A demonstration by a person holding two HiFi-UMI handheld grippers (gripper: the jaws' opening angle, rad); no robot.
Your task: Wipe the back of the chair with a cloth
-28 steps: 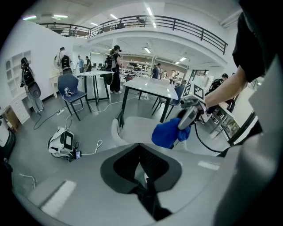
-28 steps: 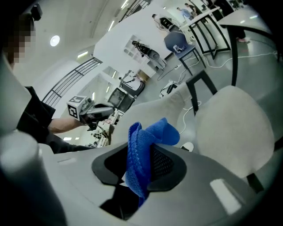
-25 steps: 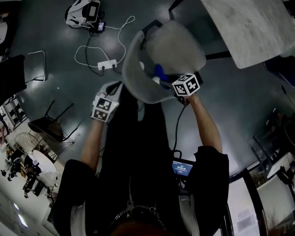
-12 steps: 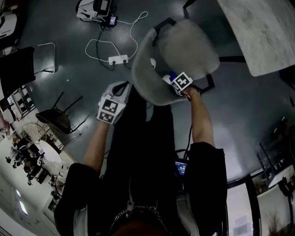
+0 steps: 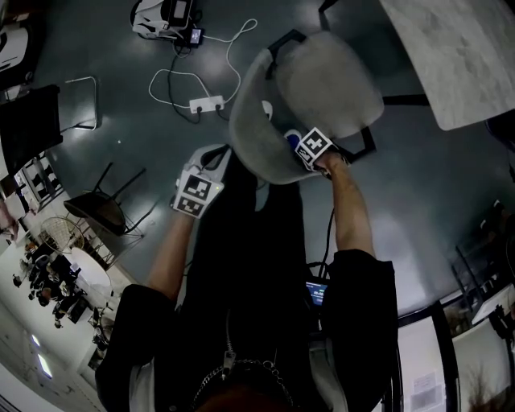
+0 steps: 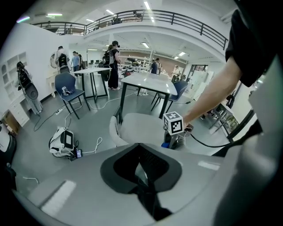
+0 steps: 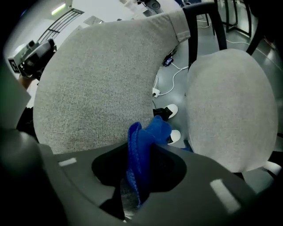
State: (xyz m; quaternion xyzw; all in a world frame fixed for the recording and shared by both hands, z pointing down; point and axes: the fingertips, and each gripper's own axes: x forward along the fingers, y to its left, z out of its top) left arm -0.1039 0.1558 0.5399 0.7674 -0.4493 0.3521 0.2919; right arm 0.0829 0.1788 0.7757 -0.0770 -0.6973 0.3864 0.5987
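A grey fabric chair stands below me, its curved back (image 5: 256, 121) to the left of its seat (image 5: 338, 80). My right gripper (image 5: 299, 145) is shut on a blue cloth (image 5: 293, 142) at the near end of the back, on the seat side. In the right gripper view the blue cloth (image 7: 142, 145) sticks out of the shut right gripper (image 7: 132, 194), its tip close to the lower edge of the chair back (image 7: 101, 79) and beside the seat (image 7: 230, 101). My left gripper (image 5: 208, 163) hangs apart from the chair, at its left. The left gripper (image 6: 140, 176) looks shut and holds nothing.
A marble-topped table (image 5: 459, 56) stands at the far right. A power strip with white cable (image 5: 205, 105) and a white device (image 5: 165, 16) lie on the floor beyond the chair. A black chair (image 5: 96, 213) stands at the left. Tables and people (image 6: 110, 66) fill the hall behind.
The right gripper with the cloth has shifted a little left along the chair back's near end. The left gripper has edged slightly right. My head view has swung since a second ago.
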